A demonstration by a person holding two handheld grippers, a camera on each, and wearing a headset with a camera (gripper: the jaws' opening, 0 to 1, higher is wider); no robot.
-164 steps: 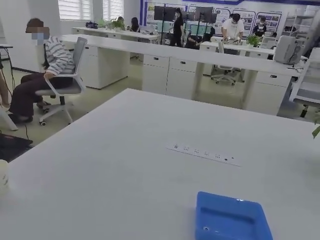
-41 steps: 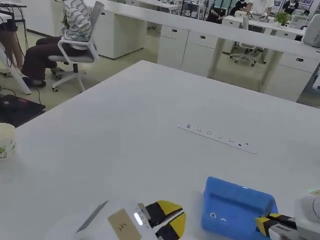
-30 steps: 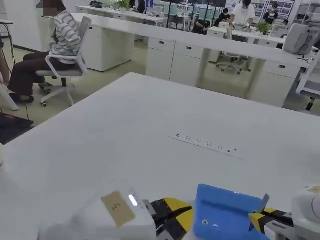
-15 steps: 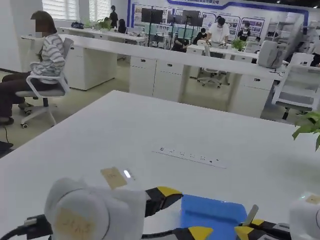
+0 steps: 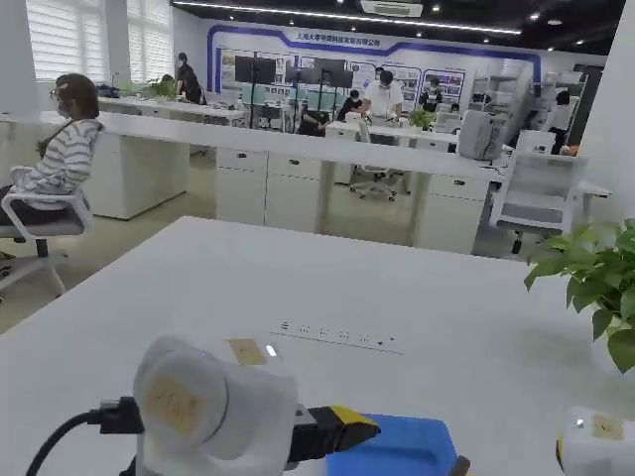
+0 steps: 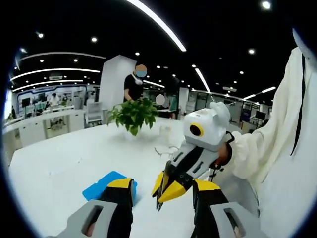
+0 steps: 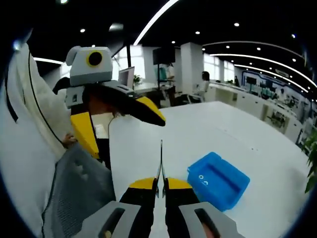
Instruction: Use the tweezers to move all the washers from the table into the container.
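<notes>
A blue container (image 5: pixel 397 451) sits on the white table (image 5: pixel 198 288) at the bottom of the head view, with my left gripper (image 5: pixel 342 436) just left of it. Its jaws (image 6: pixel 163 186) stand open and empty. The right gripper (image 7: pixel 161 184) is shut on thin metal tweezers (image 7: pixel 161 161), which point forward above the table. The container (image 7: pixel 218 178) lies to the tweezers' right and holds two small washers (image 7: pixel 203 177). The right gripper's body (image 5: pixel 595 441) is at the bottom right corner. The two grippers face each other, close together, and the tweezers (image 6: pixel 159 201) hang from the right one.
A socket strip (image 5: pixel 337 335) is set into the table beyond the container. A potted plant (image 5: pixel 595 288) stands at the table's right edge. A person on an office chair (image 5: pixel 55 169) sits far left, past the table, and long desks (image 5: pixel 298 149) run behind.
The head camera has tilted up, so the container has slid to the bottom edge. Both grippers have come up into the bottom of the view beside the container.
</notes>
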